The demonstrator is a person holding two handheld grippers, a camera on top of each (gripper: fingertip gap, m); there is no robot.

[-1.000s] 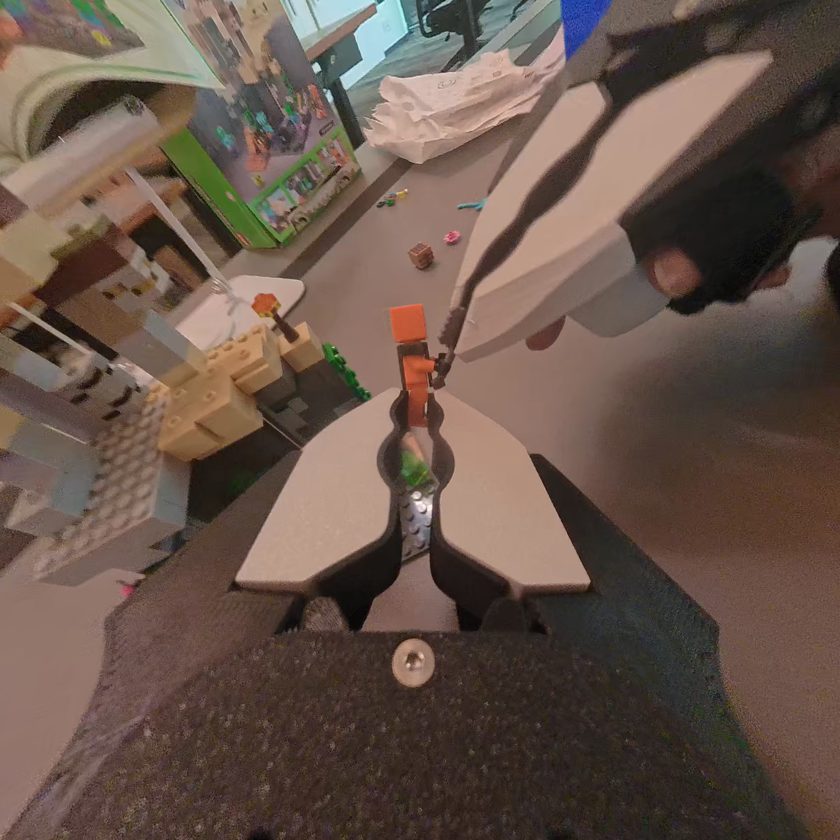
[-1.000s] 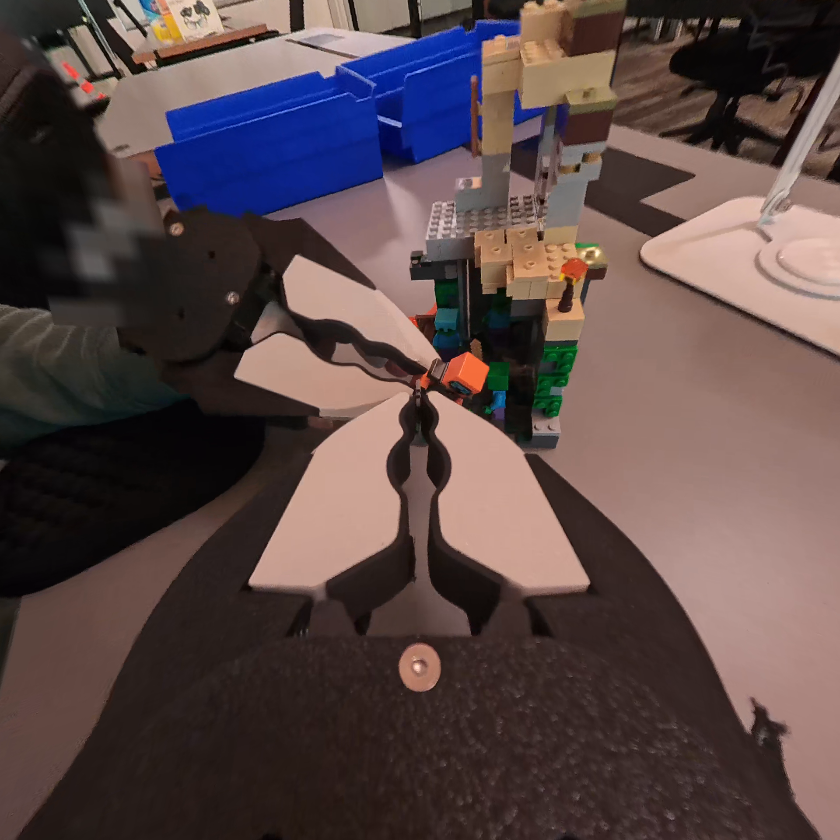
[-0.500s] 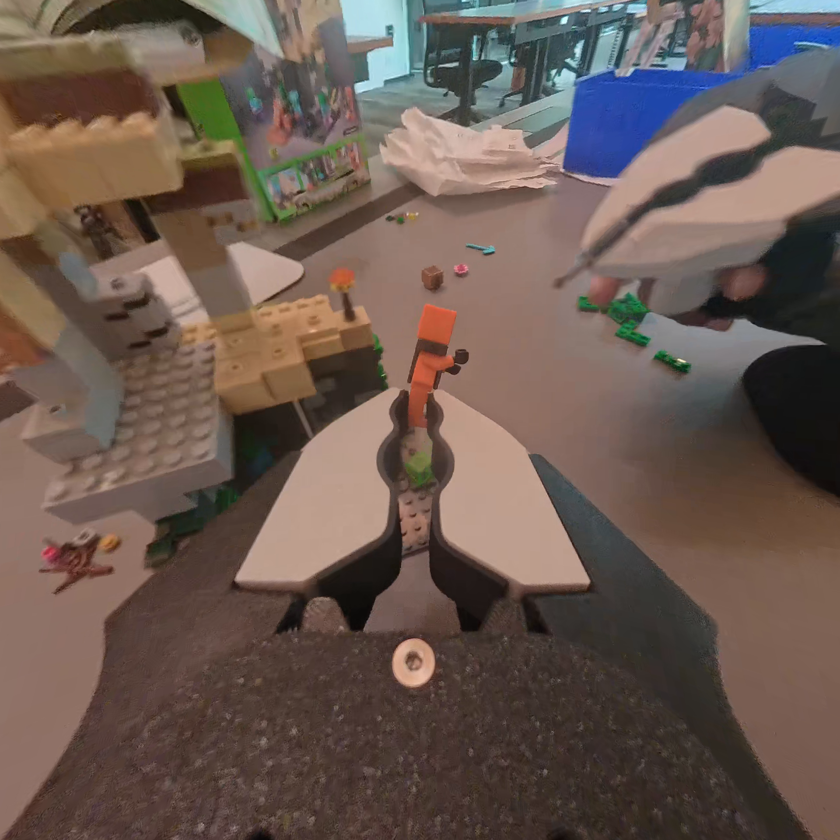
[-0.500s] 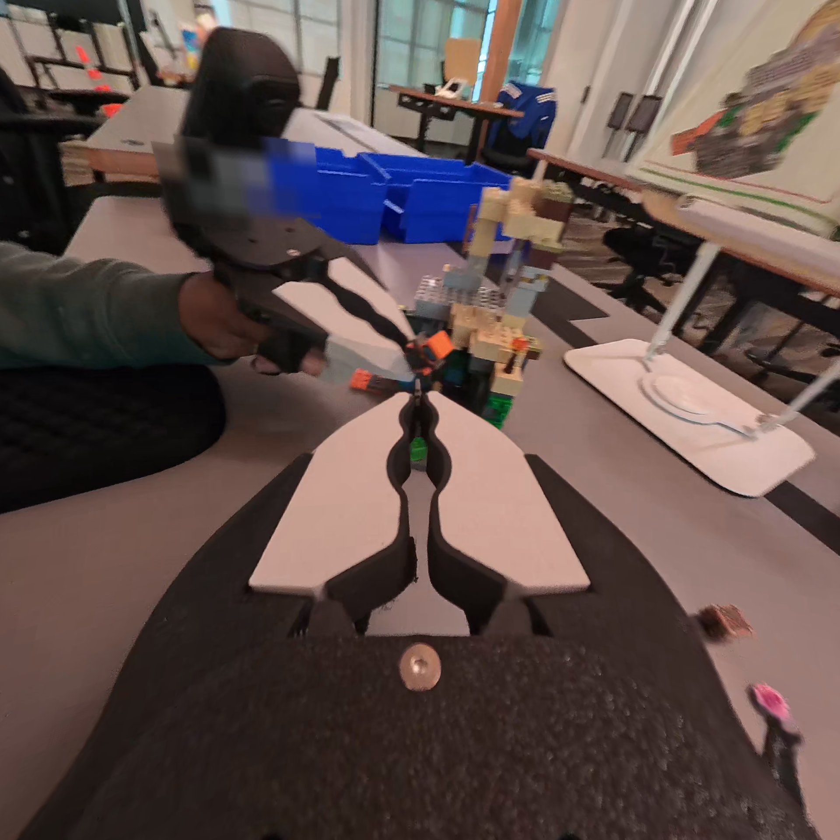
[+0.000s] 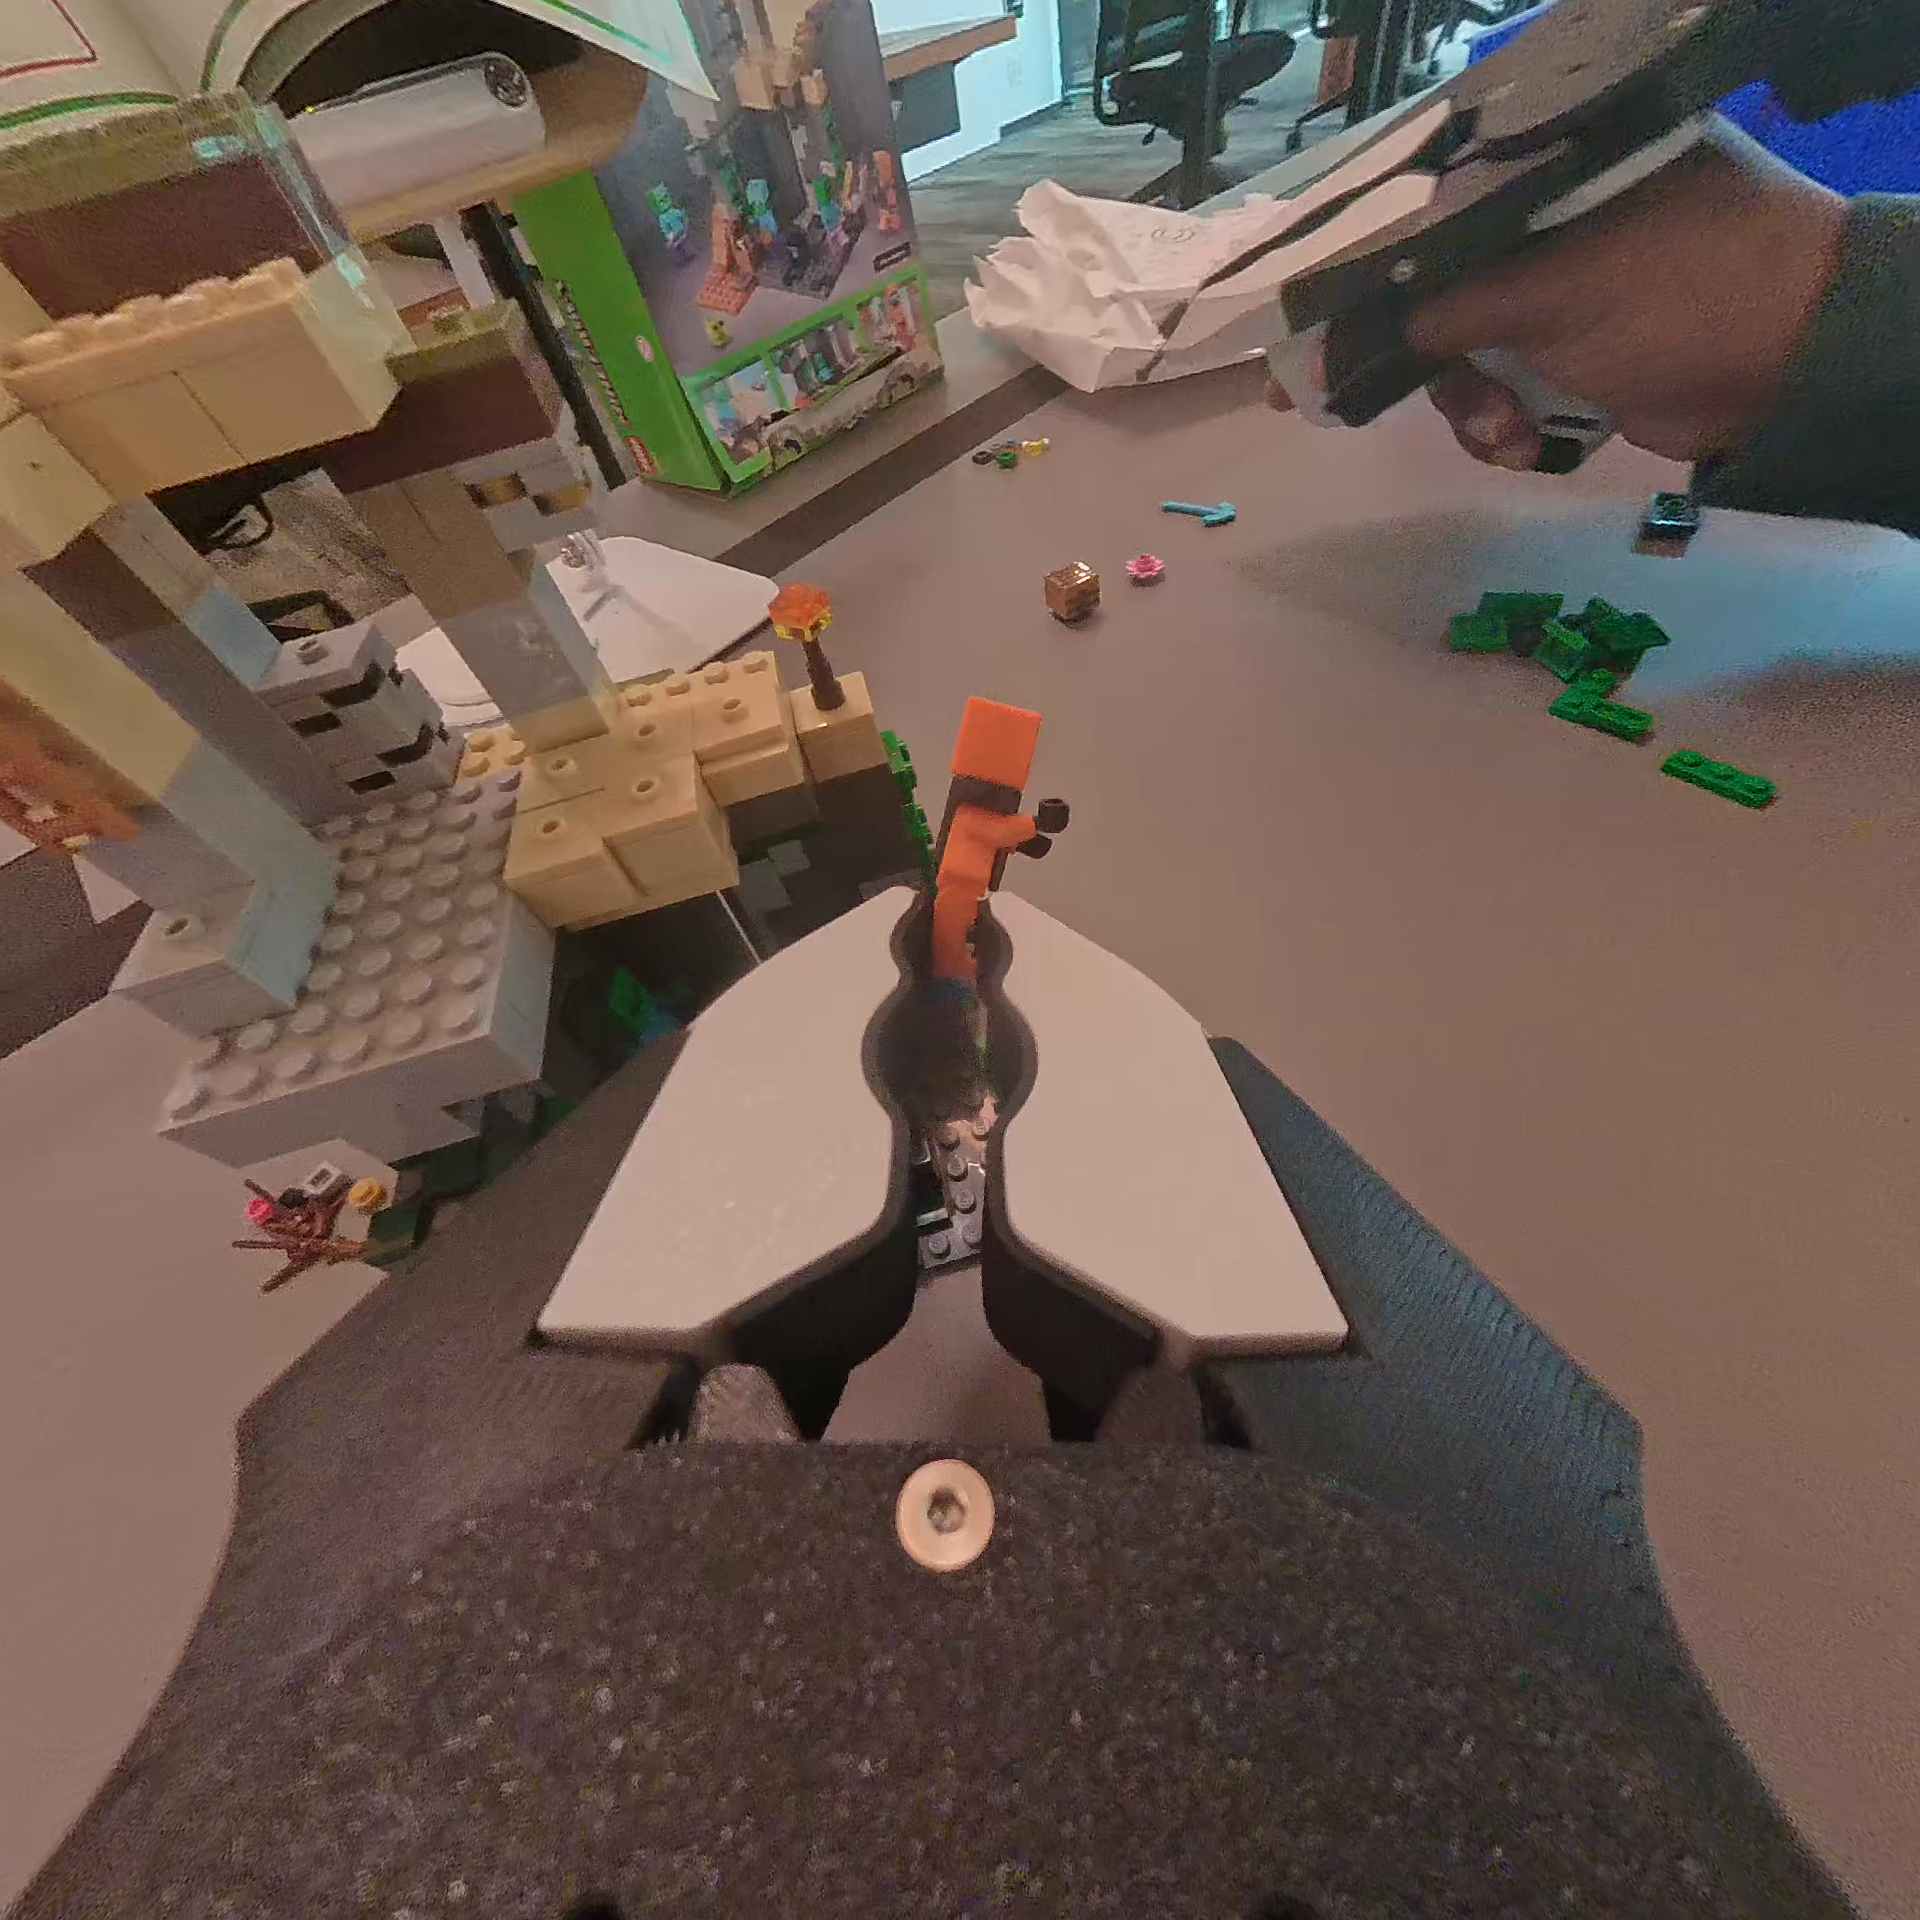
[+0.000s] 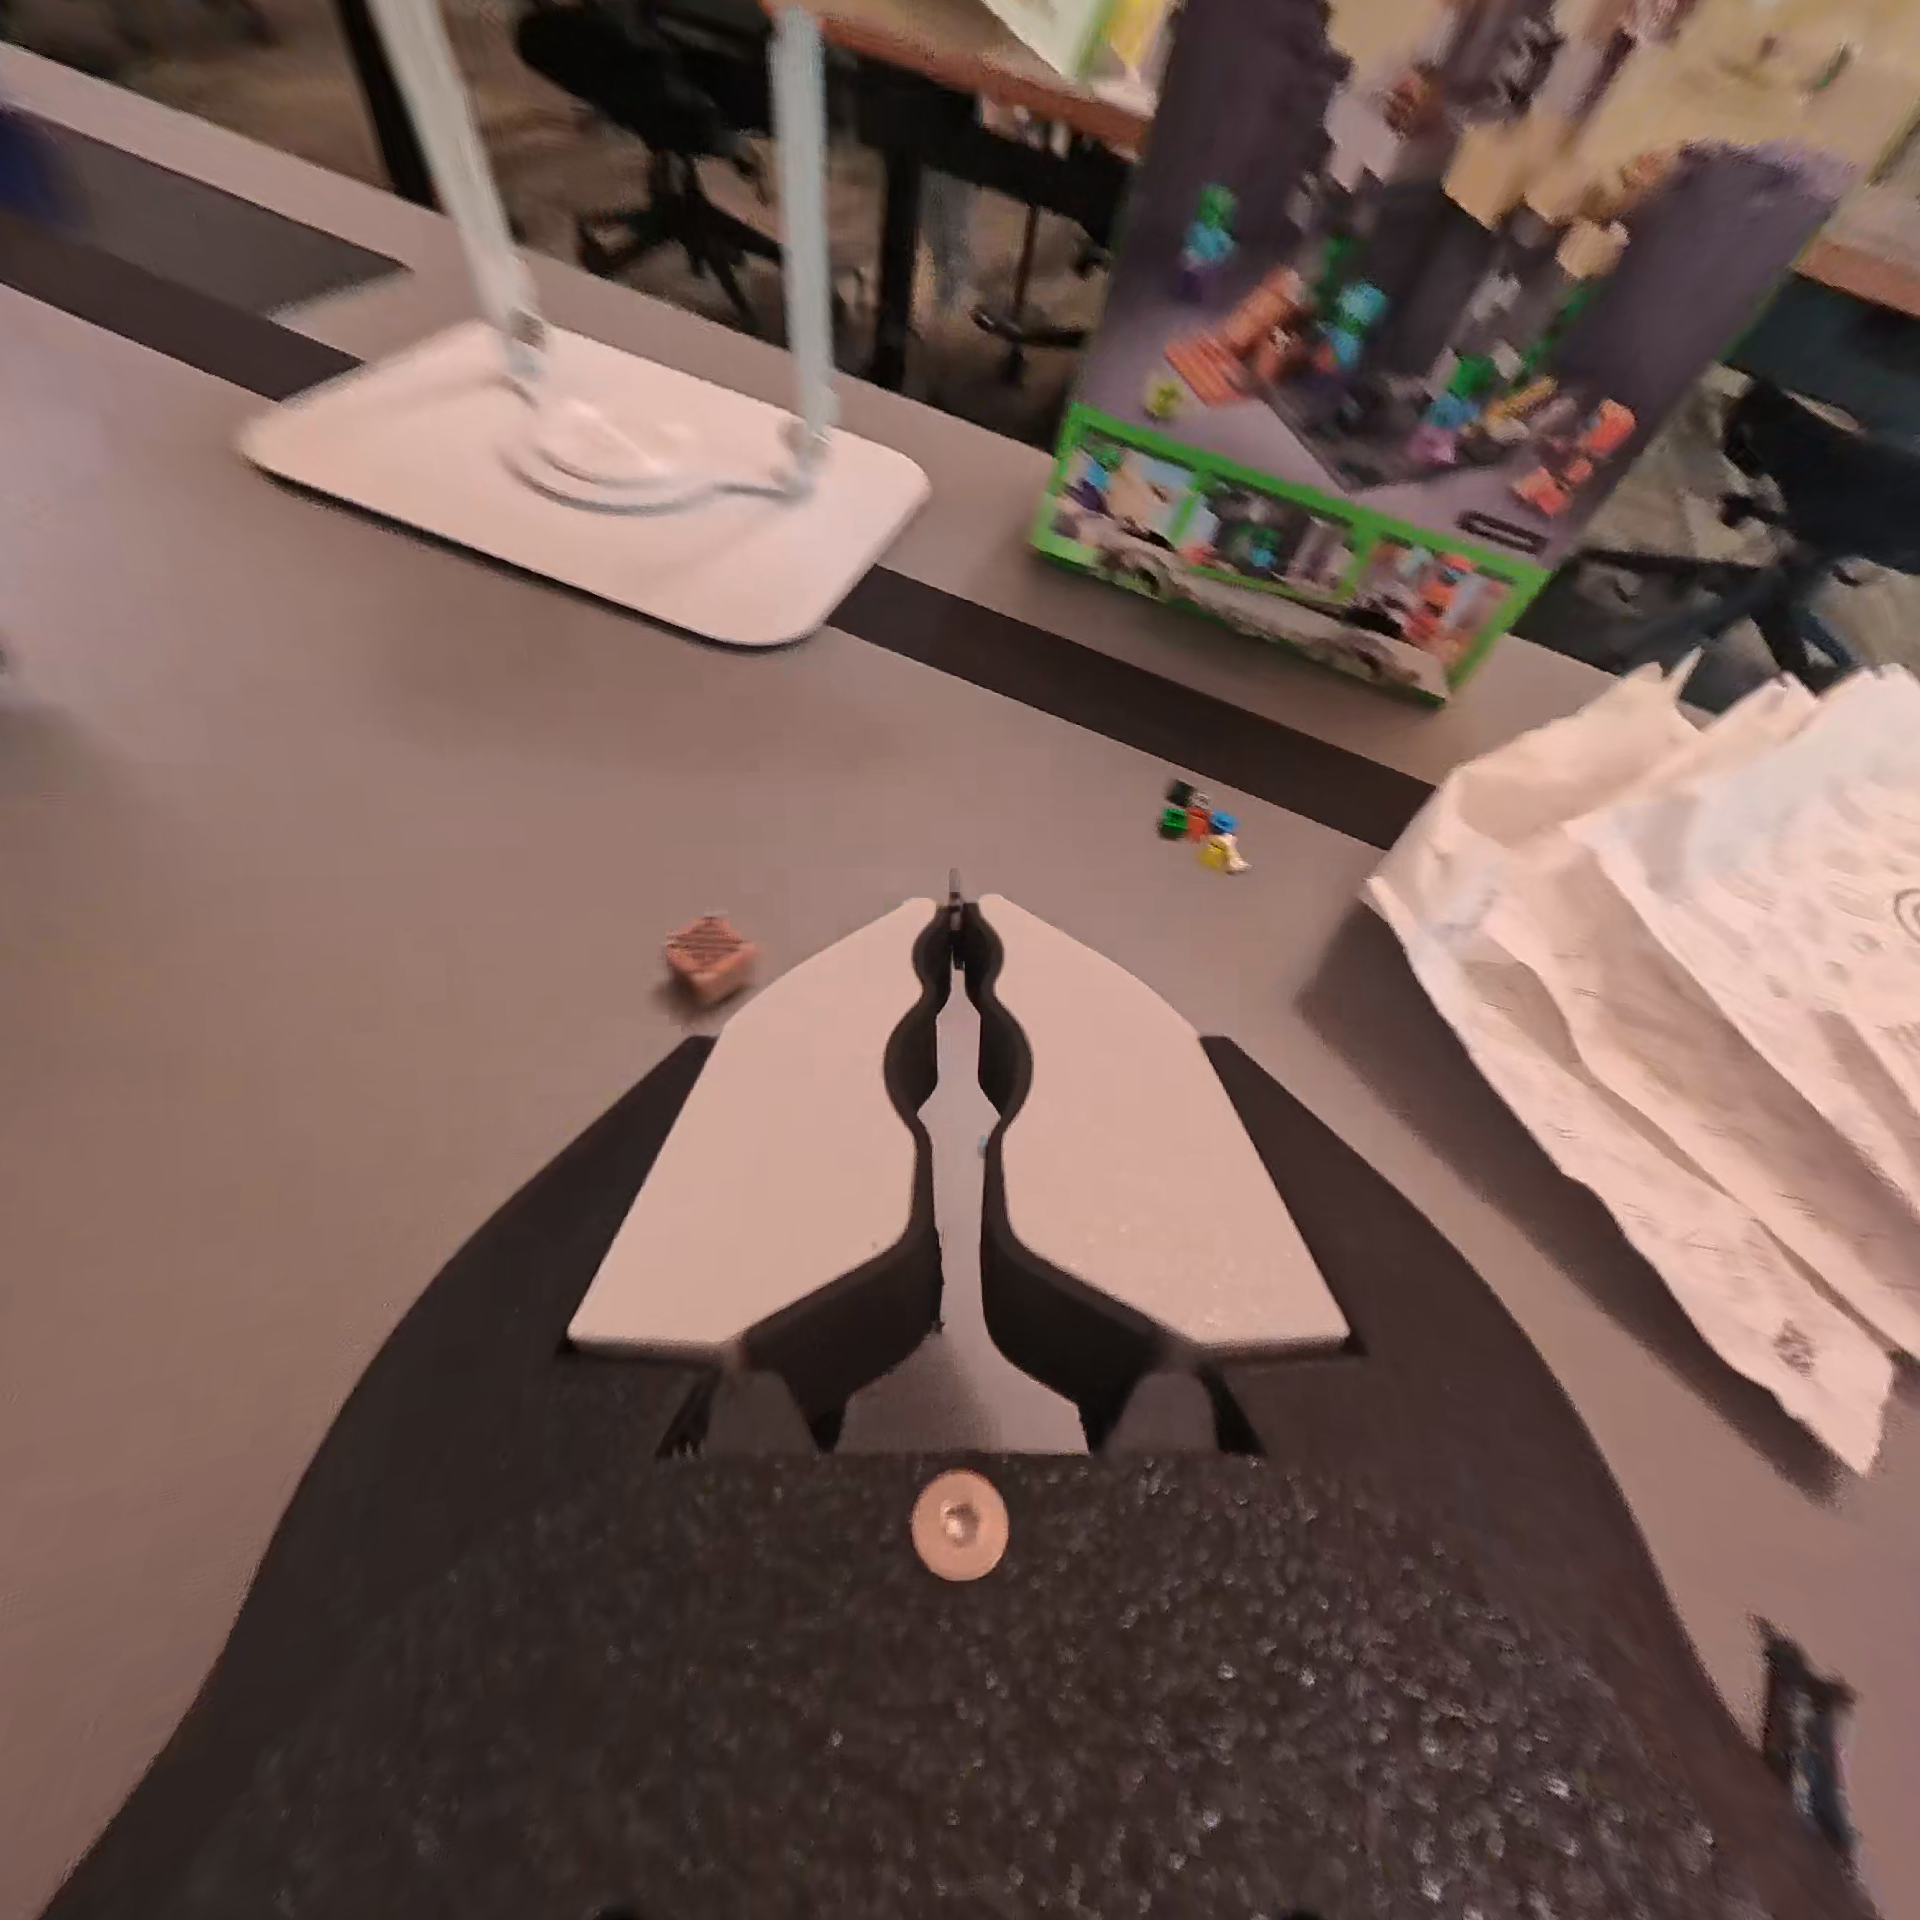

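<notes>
Swung away since the earlier frame, the right gripper [image 6: 954,914] now faces loose bricks, pinching a thin dark piece [image 6: 955,906] at its tips. Left gripper [image 5: 948,914] clamps the orange blocky minifigure [image 5: 985,821] by its legs, upright beside the tan-and-grey brick tower [image 5: 436,790].

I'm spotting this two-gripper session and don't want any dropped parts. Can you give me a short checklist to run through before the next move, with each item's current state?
1. Left gripper hold: ok. Its fingers are shut on the legs of the orange figure, which stands upright.
2. Right gripper hold: ok. A small dark piece is pinched at the tips. It is too small to identify.
3. Figure's black hand free: ok, nothing is in it.
4. Gap between the figure and the brick build: cannot tell, since they overlap in the left wrist view.
5. Figure in sight of the right wrist view: not ok. It is absent there, and the picture is blurred.
</notes>
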